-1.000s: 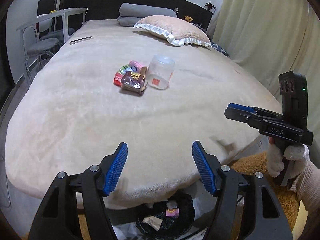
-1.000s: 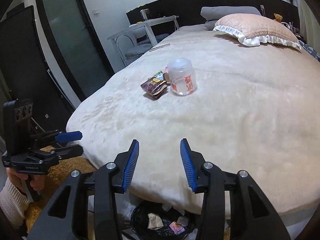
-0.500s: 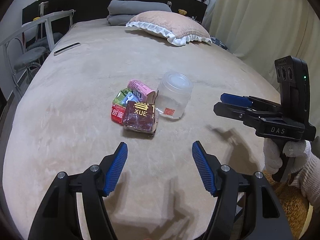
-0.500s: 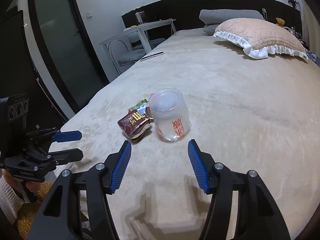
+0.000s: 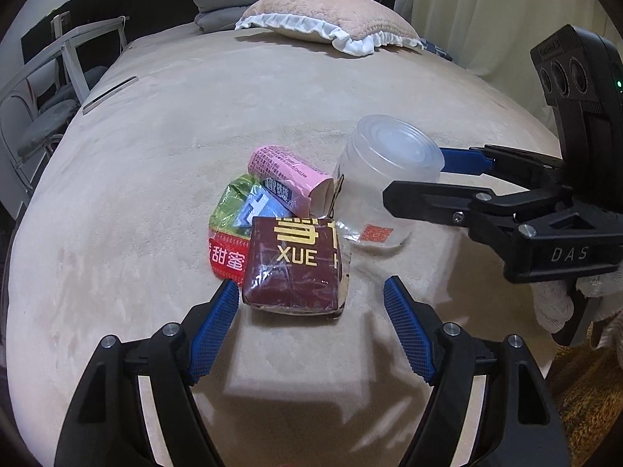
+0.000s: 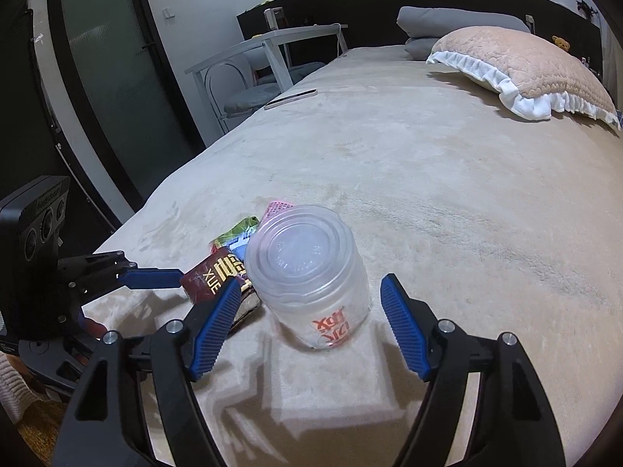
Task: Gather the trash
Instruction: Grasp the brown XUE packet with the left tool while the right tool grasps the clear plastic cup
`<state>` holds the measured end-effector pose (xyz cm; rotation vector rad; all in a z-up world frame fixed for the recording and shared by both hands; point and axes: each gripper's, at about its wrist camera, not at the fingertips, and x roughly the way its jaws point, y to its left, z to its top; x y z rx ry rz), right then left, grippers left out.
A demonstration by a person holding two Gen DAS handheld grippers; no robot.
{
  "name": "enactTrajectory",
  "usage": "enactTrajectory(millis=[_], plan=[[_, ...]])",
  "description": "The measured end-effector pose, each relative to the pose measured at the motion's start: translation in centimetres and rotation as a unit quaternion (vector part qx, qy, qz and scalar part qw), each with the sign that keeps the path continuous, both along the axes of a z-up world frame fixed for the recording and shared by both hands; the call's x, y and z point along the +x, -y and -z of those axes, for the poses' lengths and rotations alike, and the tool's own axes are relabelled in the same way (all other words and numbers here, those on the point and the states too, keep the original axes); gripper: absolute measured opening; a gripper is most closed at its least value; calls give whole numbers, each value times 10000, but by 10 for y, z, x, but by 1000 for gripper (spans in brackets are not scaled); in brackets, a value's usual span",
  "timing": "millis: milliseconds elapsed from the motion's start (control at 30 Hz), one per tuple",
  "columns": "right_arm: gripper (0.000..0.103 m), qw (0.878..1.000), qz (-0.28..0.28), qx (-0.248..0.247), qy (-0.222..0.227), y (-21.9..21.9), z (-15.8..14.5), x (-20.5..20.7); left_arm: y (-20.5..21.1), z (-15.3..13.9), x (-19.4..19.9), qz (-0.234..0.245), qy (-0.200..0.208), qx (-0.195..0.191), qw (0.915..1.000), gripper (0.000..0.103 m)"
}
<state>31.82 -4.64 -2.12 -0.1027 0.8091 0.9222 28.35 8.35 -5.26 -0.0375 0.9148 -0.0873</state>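
Two tools, jaws spread, close in on a small pile of trash on a bed.

Left tool [image 5: 311, 307] sits at the bottom of its view, its jaws having just been opening, with the near edge of a dark red snack packet [image 5: 294, 268] between its blue fingertips, not pinched. Behind the packet lie a green and red wrapper [image 5: 229, 229] and a pink carton [image 5: 284, 177], all touching. Right tool [image 6: 311, 303], lower centre of its view, has also just been opening its jaws; they flank a clear plastic cup [image 6: 311, 272] standing upside down just right of the wrappers, pads not pressing it. A white-gloved hand [image 5: 553, 303] holds the right tool at the right edge. The beige bed [image 5: 155, 136] fills the frame, with a frilled pillow [image 5: 327, 19] at the top.
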Motion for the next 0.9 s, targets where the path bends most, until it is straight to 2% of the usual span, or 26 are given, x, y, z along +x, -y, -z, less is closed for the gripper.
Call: enactTrajectory(millis=[167,233,333,600,900], plan=[[75,10000,-13,-44,-4,-11,5,6,-4,3,8,-25,27,22,10000,75],[67,10000,-25,-38,5,-13,5,7,-4,6,10,34,-29,42,10000,58],[67,10000,18,-21,-13,-13,6,9,-1,8,10,84,-60,123,9999,52],[66,9998,155,135,-1,4,-4,5,-2,0,1,24,91,42,9999,52],[66,9990,253,370,21,31,-19,-17,4,-17,-31,-87,370,-107,9992,52]])
